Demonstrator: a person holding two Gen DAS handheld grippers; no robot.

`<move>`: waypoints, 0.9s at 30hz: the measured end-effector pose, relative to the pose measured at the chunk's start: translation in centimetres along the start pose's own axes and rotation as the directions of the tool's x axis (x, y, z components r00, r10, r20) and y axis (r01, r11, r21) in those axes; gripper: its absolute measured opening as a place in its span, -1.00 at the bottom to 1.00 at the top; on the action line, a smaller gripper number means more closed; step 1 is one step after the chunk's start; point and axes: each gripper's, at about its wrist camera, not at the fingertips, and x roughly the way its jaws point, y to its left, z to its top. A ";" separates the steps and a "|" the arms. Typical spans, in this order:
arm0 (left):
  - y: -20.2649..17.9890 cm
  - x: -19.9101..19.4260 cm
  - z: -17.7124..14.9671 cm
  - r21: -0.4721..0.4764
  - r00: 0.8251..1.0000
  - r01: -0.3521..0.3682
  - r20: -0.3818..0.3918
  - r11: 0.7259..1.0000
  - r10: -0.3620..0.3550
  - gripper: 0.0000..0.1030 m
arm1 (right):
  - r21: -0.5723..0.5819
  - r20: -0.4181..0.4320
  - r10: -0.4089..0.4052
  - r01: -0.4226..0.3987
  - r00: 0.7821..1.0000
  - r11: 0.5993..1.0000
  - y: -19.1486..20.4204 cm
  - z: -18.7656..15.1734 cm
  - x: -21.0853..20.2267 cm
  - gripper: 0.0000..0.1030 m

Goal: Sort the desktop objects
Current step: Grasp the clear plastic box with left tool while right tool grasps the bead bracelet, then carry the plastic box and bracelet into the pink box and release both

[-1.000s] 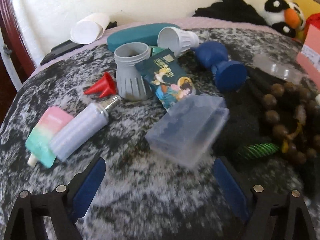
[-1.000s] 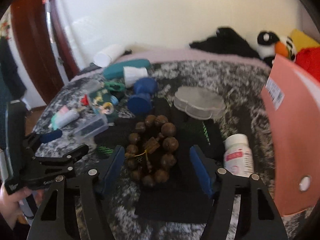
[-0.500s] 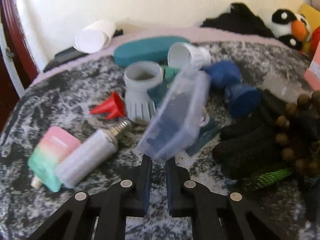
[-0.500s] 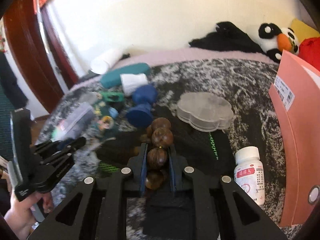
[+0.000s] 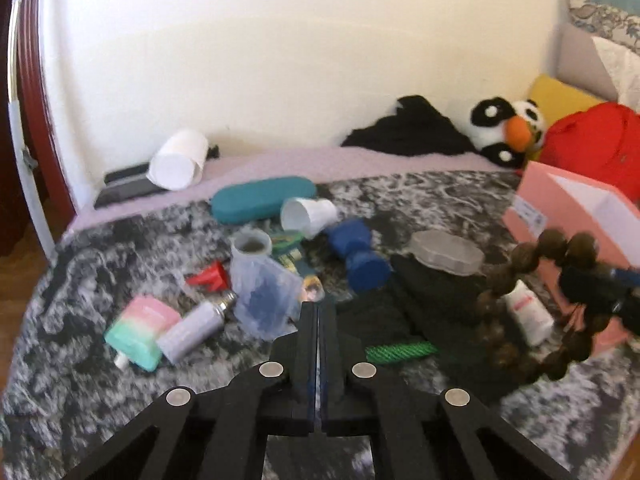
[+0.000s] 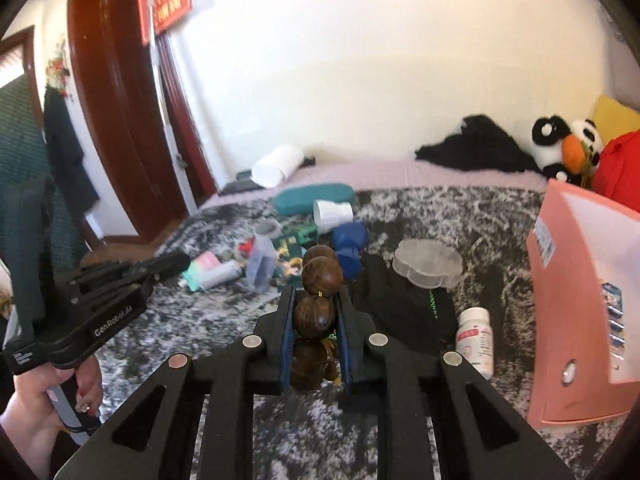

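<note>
A string of big brown wooden beads (image 6: 316, 318) is pinched between the blue pads of my right gripper (image 6: 317, 294), which is shut on it. In the left wrist view the bead string (image 5: 520, 264) hangs as a loop off the table from my right gripper (image 5: 600, 284). My left gripper (image 5: 319, 308) is shut tight with nothing between its pads. A clear plastic box (image 5: 264, 300) stands tipped on edge just left of its tips. The right wrist view shows bare table between the left gripper (image 6: 182, 261) and the clear box (image 6: 260, 266).
A pink file box (image 6: 580, 300) stands at the right, with a white pill bottle (image 6: 476, 340), a clear flower-shaped box (image 6: 428, 268) and black gloves (image 6: 400, 304) beside it. A blue dumbbell (image 5: 360, 256), teal case (image 5: 260, 198), cups and a pastel lolly-shaped thing (image 5: 140, 332) crowd the left.
Both grippers went from open to shut and rose. The right one lifted the beads off the black gloves. The left one tipped the clear box up, and the box now stands apart from it.
</note>
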 end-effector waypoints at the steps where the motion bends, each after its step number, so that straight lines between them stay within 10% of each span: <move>1: 0.4 0.3 -0.3 -0.014 1.000 0.006 -0.013 1.000 -0.006 -0.80 | 0.005 0.009 0.003 -0.003 1.000 1.000 -0.1 0.0 -0.7 -0.62; 5: 1.0 3.9 -1.4 -0.011 0.997 -0.042 -0.066 0.999 0.041 -0.61 | 0.032 0.019 0.017 -0.018 1.000 0.999 -0.6 -0.1 -2.3 -0.62; 7: 0.5 5.8 -1.7 0.006 0.993 -0.091 -0.077 0.996 0.092 0.03 | 0.030 0.018 0.026 -0.027 0.999 0.999 -0.9 0.1 -2.6 -0.62; 10: 0.0 9.1 -1.7 0.009 0.987 -0.140 -0.080 0.990 0.140 0.49 | 0.032 0.012 0.036 -0.037 0.999 0.999 -1.4 0.4 -2.2 -0.62; 18: 0.7 17.3 -0.2 0.041 0.952 -0.275 -0.126 0.961 0.278 0.48 | 0.062 -0.036 0.031 -0.029 0.999 0.998 -3.2 0.9 0.8 -0.62; 21: 1.8 17.5 0.0 0.013 0.960 -0.251 -0.124 0.968 0.251 -0.02 | 0.062 -0.046 0.015 -0.012 0.999 0.998 -3.8 1.0 1.4 -0.62; 22: 2.1 17.2 0.0 0.002 0.963 -0.242 -0.120 0.970 0.241 -0.56 | 0.062 -0.049 0.009 -0.006 0.999 0.998 -4.0 1.0 1.6 -0.62; 27: 2.4 12.6 0.5 -0.035 0.972 -0.223 -0.080 0.974 0.220 -0.57 | 0.055 -0.049 0.016 -0.013 0.999 0.998 -3.8 1.0 1.6 -0.62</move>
